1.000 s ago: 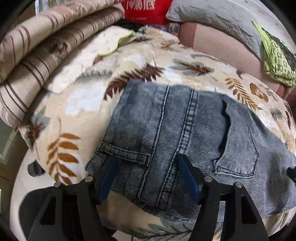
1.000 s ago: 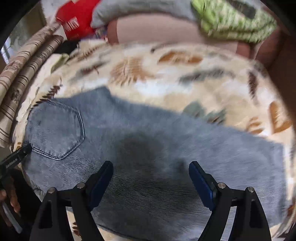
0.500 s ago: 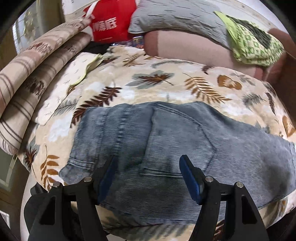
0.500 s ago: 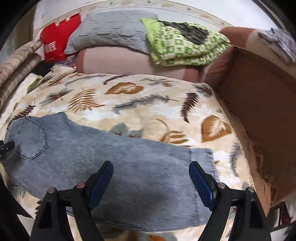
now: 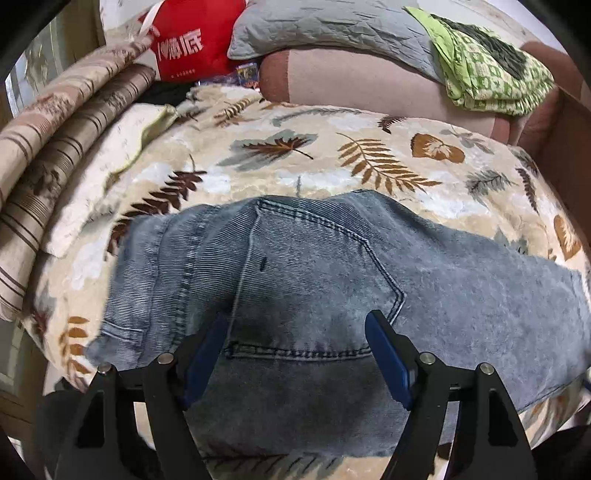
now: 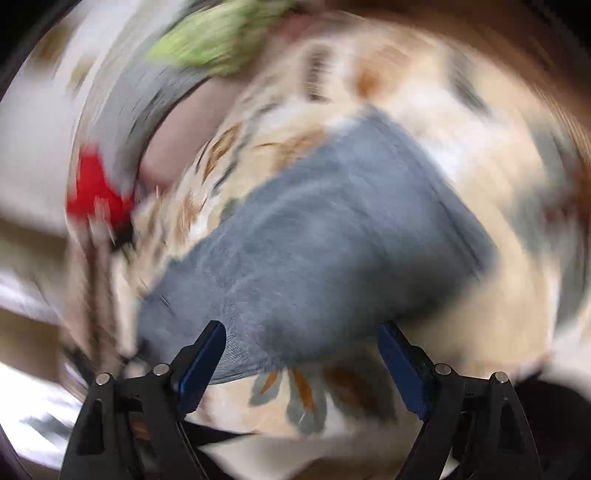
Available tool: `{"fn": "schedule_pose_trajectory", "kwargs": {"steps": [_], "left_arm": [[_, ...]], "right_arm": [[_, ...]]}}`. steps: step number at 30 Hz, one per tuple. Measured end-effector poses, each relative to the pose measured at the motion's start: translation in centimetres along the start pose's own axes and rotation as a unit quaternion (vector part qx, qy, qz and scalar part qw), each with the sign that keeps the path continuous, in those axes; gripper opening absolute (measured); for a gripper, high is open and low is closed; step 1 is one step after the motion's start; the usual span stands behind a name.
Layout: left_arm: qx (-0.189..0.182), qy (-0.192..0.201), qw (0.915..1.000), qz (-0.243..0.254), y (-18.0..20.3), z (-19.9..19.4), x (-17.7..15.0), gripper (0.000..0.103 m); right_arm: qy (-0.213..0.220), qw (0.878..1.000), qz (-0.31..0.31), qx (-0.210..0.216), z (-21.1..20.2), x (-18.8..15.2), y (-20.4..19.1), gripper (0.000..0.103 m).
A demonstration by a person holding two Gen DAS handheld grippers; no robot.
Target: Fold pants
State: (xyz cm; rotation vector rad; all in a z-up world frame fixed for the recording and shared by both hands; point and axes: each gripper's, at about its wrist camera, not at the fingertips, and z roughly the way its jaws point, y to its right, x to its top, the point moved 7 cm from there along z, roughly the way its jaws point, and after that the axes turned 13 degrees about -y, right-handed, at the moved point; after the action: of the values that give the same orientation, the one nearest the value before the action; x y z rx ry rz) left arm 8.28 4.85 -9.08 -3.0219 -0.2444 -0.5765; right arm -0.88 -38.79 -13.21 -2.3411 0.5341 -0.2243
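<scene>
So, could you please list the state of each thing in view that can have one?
jeans: lying flat on the blanket, back pocket up, ungripped.
left gripper: open, above the jeans.
right gripper: open, holding nothing; view blurred.
leaf-print blanket: spread under the jeans.
green checked cloth: folded, on the pillows.
striped bedding: rolled, at the left.

Leaf-print blanket [image 5: 332, 166] covers the bed; striped folded bedding [image 5: 55, 147] lies along its left edge; red bag [image 5: 192, 40] with white lettering stands at far left; grey quilted pillow [image 5: 325, 26] rests on a pink bolster [image 5: 369, 81]; green patterned cloth [image 5: 487, 70] lies far right.
</scene>
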Motion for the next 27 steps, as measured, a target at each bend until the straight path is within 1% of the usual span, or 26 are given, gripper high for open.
{"fn": "schedule_pose_trajectory", "kwargs": {"steps": [2,4,5,6,7,9,10,12,16,18,19,20,21,22,23,25,26,27], "left_arm": [[-0.011,-0.011,0.9999,0.006,0.6,0.9,0.1,0.078],[-0.016,-0.018,0.9996,0.017,1.5,1.5,0.1,0.078],[-0.021,-0.019,0.9994,0.022,2.1,1.5,0.1,0.078],[-0.029,-0.019,0.9991,0.026,2.6,1.5,0.3,0.078],[-0.041,-0.016,0.9986,0.030,3.3,1.2,0.5,0.078],[-0.059,-0.013,0.9976,0.035,4.6,0.7,0.7,0.078],[-0.070,-0.011,0.9966,0.042,5.7,0.4,0.8,0.078],[-0.081,-0.011,0.9947,0.063,7.4,0.1,0.8,0.078],[-0.092,-0.014,0.9903,0.103,11.3,-0.2,0.1,0.078],[-0.097,-0.017,0.9876,0.122,13.4,-0.3,-0.2,0.078],[-0.100,-0.020,0.9859,0.133,14.6,-0.3,-0.4,0.078],[-0.102,-0.023,0.9845,0.141,15.5,-0.3,-0.5,0.078],[-0.107,-0.027,0.9821,0.152,16.8,-0.5,-0.7,0.078],[-0.114,-0.025,0.9801,0.161,17.8,-0.9,-0.8,0.078],[-0.116,-0.019,0.9794,0.164,18.5,-1.1,-0.8,0.078],[-0.120,-0.008,0.9789,0.165,20.1,-1.6,-0.9,0.078],[-0.124,-0.014,0.9783,0.165,20.6,-1.3,-1.1,0.080],[-0.120,-0.027,0.9777,0.170,21.4,-0.3,-1.5,0.082]], "right_arm": [[0.003,0.999,0.048,0.022,-0.6,-0.4,2.2,0.088],[0.014,0.996,0.082,0.024,-0.8,-0.3,3.9,0.088],[0.022,0.995,0.097,0.033,-1.0,-0.1,4.3,0.088],[0.028,0.993,0.103,0.051,-1.0,0.3,4.4,0.088],[0.034,0.991,0.111,0.060,-1.1,0.6,4.6,0.088],[0.059,0.986,0.136,0.076,-1.5,1.2,5.1,0.088],[0.074,0.983,0.147,0.083,-1.7,1.5,5.5,0.088],[0.088,0.976,0.172,0.104,-1.8,1.7,6.2,0.088],[0.100,0.972,0.179,0.111,-1.7,1.9,6.6,0.087],[0.108,0.971,0.182,0.107,-1.9,1.7,6.9,0.080],[0.112,0.971,0.184,0.106,-2.1,1.6,7.1,0.078],[0.117,0.970,0.185,0.106,-2.2,1.5,7.3,0.070],[0.121,0.972,0.178,0.094,-2.6,1.5,7.4,0.059],[0.123,0.974,0.168,0.084,-3.1,2.0,7.4,0.054],[0.126,0.977,0.157,0.076,-3.4,2.3,7.1,0.044],[0.134,0.981,0.132,0.053,-4.0,2.7,6.7,0.042],[0.136,0.982,0.129,0.034,-4.0,2.9,7.0,0.042],[0.124,0.983,0.133,0.022,-3.4,2.9,7.4,0.043]]}}
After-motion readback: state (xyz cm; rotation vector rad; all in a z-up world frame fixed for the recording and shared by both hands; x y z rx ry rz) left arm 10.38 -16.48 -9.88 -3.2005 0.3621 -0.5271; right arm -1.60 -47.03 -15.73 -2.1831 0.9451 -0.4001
